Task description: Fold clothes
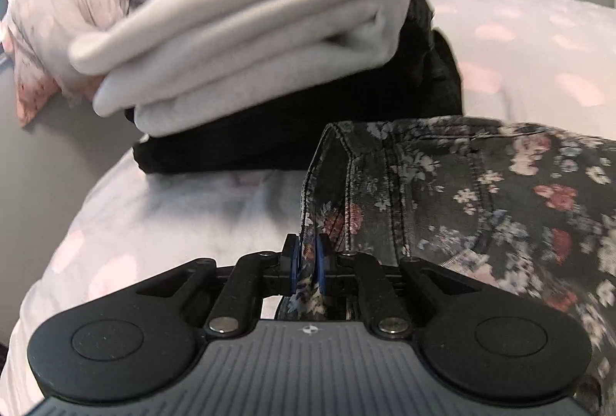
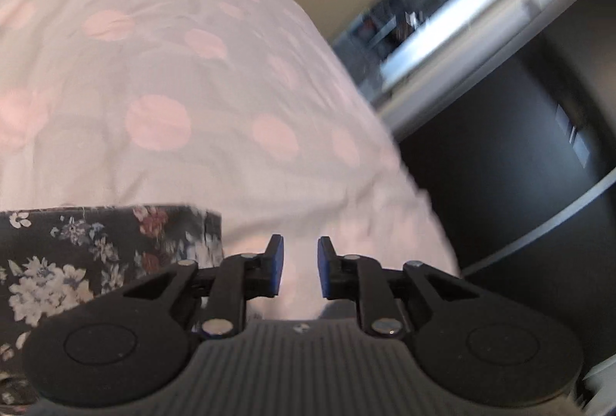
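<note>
1. Left wrist view: your left gripper (image 1: 307, 264) is straddling an edge of the dark floral garment (image 1: 481, 200). Fabric is lying between the blue pads (image 1: 294, 262), with slivers of gap showing, so the jaws are reading as slackened rather than clamped.
2. Right wrist view: your right gripper (image 2: 299, 268) is standing parted and empty over the spotted bedding (image 2: 161, 77), with the garment's squared corner just beside it on the left.
3. The garment is lying folded on the bed, near the stack beyond it.
4. Farther off, a white folded piece (image 1: 246, 31) is sitting on a black one (image 1: 300, 135), with a crumpled pale heap (image 1: 77, 12) behind.
5. Judging the fold as laid, be easing both grippers straight back so no layer is dragging.
</note>
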Tool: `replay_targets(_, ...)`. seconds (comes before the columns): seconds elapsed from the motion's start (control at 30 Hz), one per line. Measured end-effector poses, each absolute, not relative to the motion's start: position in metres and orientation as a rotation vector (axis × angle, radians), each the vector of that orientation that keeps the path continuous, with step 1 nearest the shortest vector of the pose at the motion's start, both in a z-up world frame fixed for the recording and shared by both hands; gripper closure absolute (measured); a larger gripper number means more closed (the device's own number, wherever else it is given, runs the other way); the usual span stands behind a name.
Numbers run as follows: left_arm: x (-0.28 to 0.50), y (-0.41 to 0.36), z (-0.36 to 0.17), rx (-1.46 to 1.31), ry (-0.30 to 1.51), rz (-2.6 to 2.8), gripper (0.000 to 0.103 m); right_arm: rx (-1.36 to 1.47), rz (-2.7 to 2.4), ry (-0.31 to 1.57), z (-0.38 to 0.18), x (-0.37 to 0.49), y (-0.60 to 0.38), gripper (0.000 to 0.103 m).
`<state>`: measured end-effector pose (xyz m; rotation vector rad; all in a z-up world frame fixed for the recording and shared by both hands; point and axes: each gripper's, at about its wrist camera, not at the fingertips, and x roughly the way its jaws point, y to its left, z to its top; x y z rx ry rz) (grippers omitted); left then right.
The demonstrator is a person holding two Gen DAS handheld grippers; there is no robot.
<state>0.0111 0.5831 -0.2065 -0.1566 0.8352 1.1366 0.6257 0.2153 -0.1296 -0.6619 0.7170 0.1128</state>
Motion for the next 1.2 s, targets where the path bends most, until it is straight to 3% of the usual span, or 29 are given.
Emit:
replay_targets(0.23,-0.018,0.545,-0.177,-0.238,0.727,1.172,0.085,-0.113,0.17,0.975,-0.139,0.617,0.13,0.079)
replay_targets(0.37,-0.026,0.513,-0.173,-0.293,0.715,1.136,0.083,0.144,0.209,1.02,-0.166,0.611,0.109,0.078)
replay_targets(0.57,0.003,0.455,-0.159,-0.208,0.773,0.879,0.081,0.29,0.302,0.987,-0.189,0.605,0.123,0.077)
replay_targets(0.63,0.018,0.438,-0.155,-0.215,0.786,0.787,0.08,0.285,0.301,0.978,-0.19,0.608,0.132,0.08)
replay_targets(0.67,0.026,0.43,-0.154,-0.211,0.795,0.745,0.08,0.248,0.294,0.969,-0.189,0.608,0.137,0.099)
replay_targets(0.77,0.057,0.401,-0.155,-0.164,0.814,0.625,0.078,0.178,0.294,0.918,-0.181,0.601,0.14,0.1)
replay_targets(0.83,0.078,0.381,-0.16,-0.123,0.821,0.54,0.069,0.122,0.296,0.881,-0.174,0.595,0.137,0.1)
replay_targets(0.9,0.096,0.362,-0.166,-0.08,0.83,0.457,0.05,0.084,0.29,0.887,-0.169,0.591,0.13,0.1)
replay_targets(1.2,0.158,0.315,-0.218,0.098,0.969,0.296,0.05,-0.072,0.263,0.945,-0.187,0.574,0.113,0.099)
